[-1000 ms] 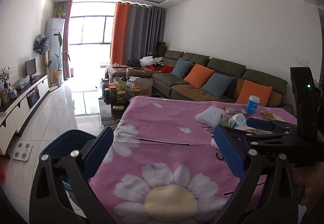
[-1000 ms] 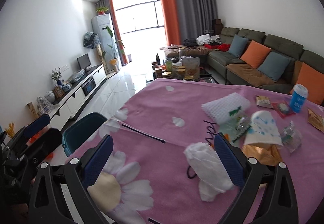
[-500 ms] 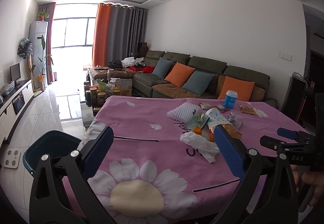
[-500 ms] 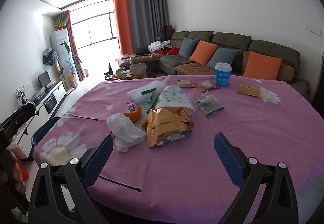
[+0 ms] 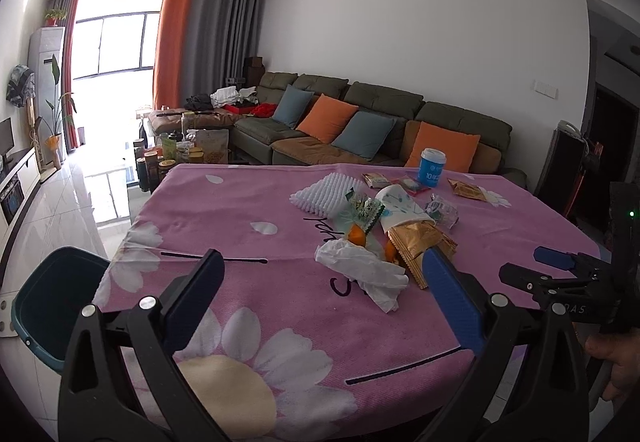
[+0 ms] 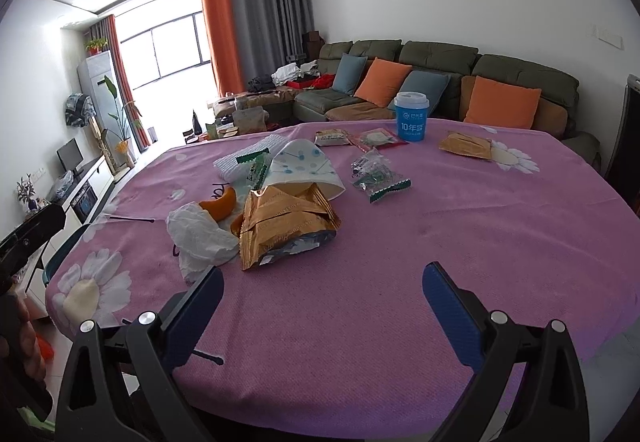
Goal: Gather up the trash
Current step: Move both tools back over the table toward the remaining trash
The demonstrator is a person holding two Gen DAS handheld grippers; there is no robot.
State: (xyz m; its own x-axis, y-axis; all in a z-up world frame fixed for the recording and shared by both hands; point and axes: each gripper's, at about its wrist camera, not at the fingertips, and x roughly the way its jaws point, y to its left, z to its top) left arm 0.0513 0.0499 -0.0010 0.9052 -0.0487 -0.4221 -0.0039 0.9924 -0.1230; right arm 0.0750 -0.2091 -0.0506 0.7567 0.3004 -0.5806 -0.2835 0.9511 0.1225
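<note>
1. Your left gripper (image 5: 320, 282) has its blue fingers (image 5: 450, 296) spread wide with nothing between them, hanging over the near edge of the table (image 5: 248, 210) with the pink daisy cloth.
2. Your right gripper (image 6: 320, 294) is the same deal: fingers (image 6: 448, 302) wide apart, nothing pinched, sitting above bare cloth at the near side of the table (image 6: 440, 234). You can spot it from the left camera too, off the table's right edge (image 5: 560, 274).
3. The trash is bunched mid-table: a crumpled white tissue (image 6: 200, 238) touching a gold snack bag (image 6: 284, 226), with orange peel (image 6: 220, 204) tucked between and behind them.
4. A tipped-over paper cup with dots (image 6: 304, 168) lies right behind the gold bag, its mouth against the bag. A white foam sheet (image 6: 256, 156) and a green wrapper (image 6: 256, 166) sit at its left.
5. Further right there's a clear crinkly wrapper (image 6: 376, 174), on its own, apart from the pile.
6. Along the far edge: a blue cup with white lid (image 6: 412, 116), standing upright, a couple of small packets (image 6: 352, 138) just left of it, and another gold packet (image 6: 466, 146) off to its right.
7. The dark teal bin (image 5: 56, 302) sits on the floor just beside the table's left corner, open side up.
8. Green sofa (image 6: 440, 82) with orange and blue cushions runs behind the table.
</note>
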